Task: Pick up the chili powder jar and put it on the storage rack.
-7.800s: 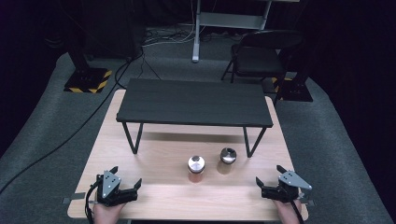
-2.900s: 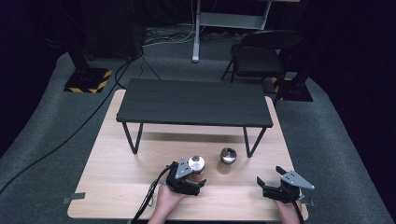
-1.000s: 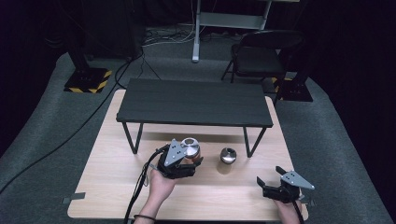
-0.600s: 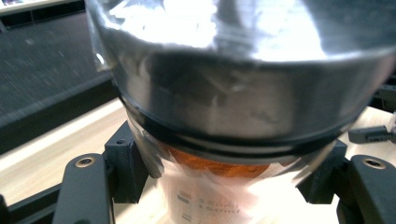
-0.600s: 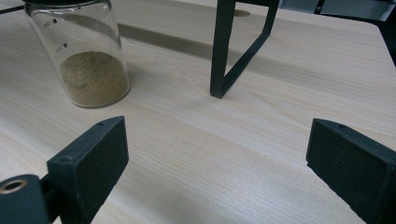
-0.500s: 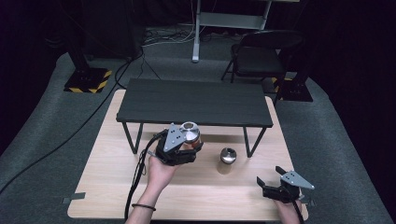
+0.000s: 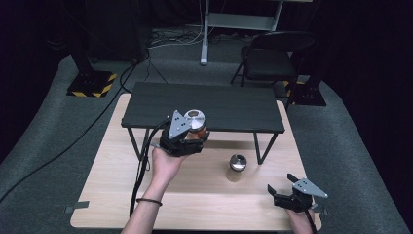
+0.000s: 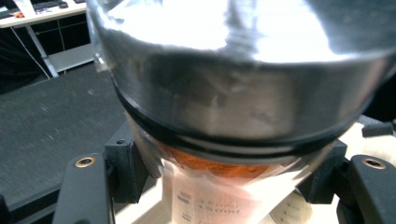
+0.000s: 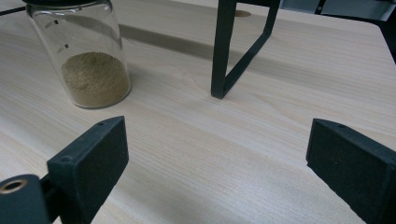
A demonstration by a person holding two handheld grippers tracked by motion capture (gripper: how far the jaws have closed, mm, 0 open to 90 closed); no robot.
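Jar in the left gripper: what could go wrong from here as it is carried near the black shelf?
The left gripper clamps the glass jar just under its metal lid; smooth glass might slip. The jar hangs close to the black shelf's front edge, so it could knock the edge on the way. A second jar stands below on the wooden table; a drop might hit it.

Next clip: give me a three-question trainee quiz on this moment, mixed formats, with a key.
1. True or false: the left gripper holds a jar with orange contents above the wooden table.
2. Which stands on the table: A) a jar of tan powder, B) a mug, C) a bowl?
3. How do the right gripper's jaws stand?

Key: 1 true. 2 A. 3 Open, nothing between them.
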